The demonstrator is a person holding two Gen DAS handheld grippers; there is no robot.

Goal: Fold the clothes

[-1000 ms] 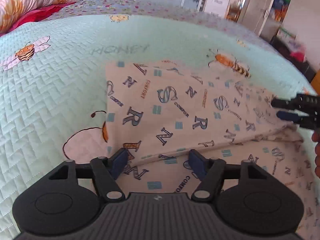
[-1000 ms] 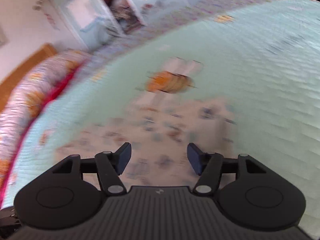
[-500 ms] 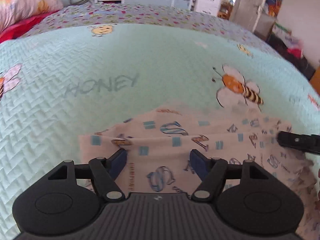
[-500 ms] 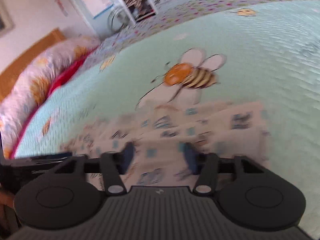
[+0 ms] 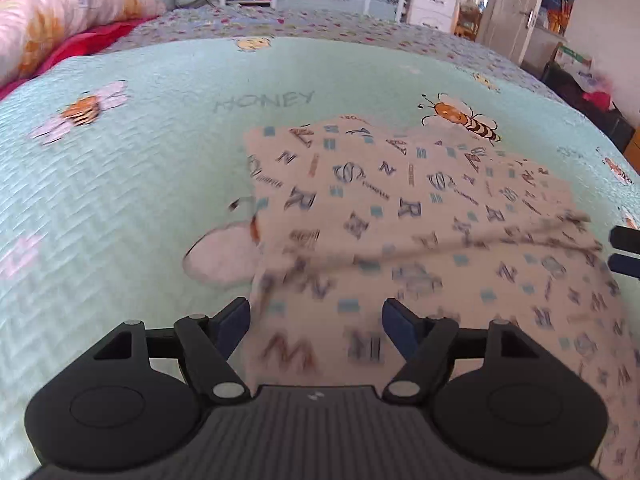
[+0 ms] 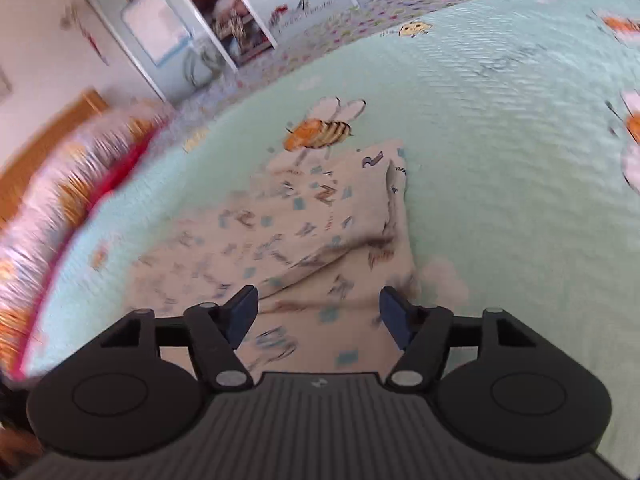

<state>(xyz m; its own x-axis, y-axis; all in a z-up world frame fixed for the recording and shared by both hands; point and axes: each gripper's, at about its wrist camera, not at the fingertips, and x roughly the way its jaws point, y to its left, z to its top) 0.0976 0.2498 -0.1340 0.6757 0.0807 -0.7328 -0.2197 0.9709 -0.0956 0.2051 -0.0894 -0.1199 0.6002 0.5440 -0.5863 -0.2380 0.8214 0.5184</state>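
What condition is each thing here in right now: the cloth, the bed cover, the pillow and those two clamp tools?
Cloth: lying on the bed, partly folded, a raised crease across it.
Bed cover: spread flat under the cloth.
Pillow: lying at the bed's head.
Left hand-held gripper: open, holding nothing.
Right hand-held gripper: jaws opening, cloth below, not pinched.

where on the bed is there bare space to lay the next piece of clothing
Bare quilt lies left of the letter-print garment, out to the pillow, and beyond it around the HONEY lettering. The right side is crowded: the garment spreads there toward the right gripper, its jaws opening.
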